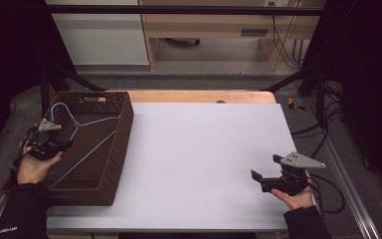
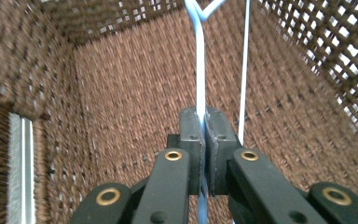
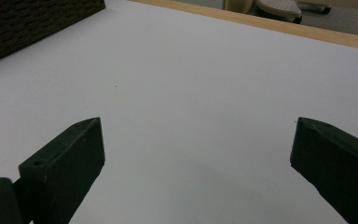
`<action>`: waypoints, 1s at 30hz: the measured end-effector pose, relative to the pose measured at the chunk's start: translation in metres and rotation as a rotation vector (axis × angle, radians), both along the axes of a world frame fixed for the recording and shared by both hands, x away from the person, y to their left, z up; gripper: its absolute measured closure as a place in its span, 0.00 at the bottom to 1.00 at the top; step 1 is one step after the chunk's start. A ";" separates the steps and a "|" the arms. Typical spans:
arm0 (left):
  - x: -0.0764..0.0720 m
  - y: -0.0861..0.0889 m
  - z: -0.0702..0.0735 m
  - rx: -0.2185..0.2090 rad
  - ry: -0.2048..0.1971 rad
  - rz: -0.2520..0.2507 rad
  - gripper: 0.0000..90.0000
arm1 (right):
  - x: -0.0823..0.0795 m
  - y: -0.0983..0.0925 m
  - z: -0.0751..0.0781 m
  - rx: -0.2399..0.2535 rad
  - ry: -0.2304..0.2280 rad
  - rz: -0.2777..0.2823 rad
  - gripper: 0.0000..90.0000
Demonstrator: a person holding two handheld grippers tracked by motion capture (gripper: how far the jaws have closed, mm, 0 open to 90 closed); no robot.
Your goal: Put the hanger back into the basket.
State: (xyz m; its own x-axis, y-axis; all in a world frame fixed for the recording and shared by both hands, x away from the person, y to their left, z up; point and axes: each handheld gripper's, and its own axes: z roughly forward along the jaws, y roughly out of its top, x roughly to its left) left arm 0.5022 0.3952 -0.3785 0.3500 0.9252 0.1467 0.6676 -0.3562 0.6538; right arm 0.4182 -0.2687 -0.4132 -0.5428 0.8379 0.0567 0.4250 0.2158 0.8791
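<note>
Blue hanger wire [image 2: 200,70] between clamped fingers [image 2: 190,140]

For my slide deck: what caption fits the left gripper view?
Left gripper clamped on a light-blue wire hanger inside the brown woven basket.

My left tongs [image 2: 200,140] are clamped on a light blue wire hanger [image 1: 79,127], which lies inside the brown woven basket [image 1: 122,134] at the left end of the counter. The wire is thin, with a glossy coating. From above, its hook sits toward the far left corner of the basket, the twisted neck lies just right of the tongs, and two long arms spread from there, one toward the basket's right wall, the other slanting down toward the near left corner. In the left gripper view one strand [image 2: 200,70] passes straight between the pads, a second strand [image 2: 245,70] just beside it, both above the woven floor.
</note>
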 end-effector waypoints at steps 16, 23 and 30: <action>-0.024 0.000 0.024 -0.067 -0.057 0.019 0.67 | 0.000 -0.002 0.001 0.002 -0.006 -0.004 0.04; -0.055 -0.023 0.043 -0.210 -0.217 -0.073 0.44 | -0.001 -0.003 0.002 0.012 -0.012 -0.009 0.04; -0.072 -0.054 0.046 -0.312 -0.291 -0.159 0.26 | -0.002 -0.003 0.002 0.022 -0.014 -0.013 0.03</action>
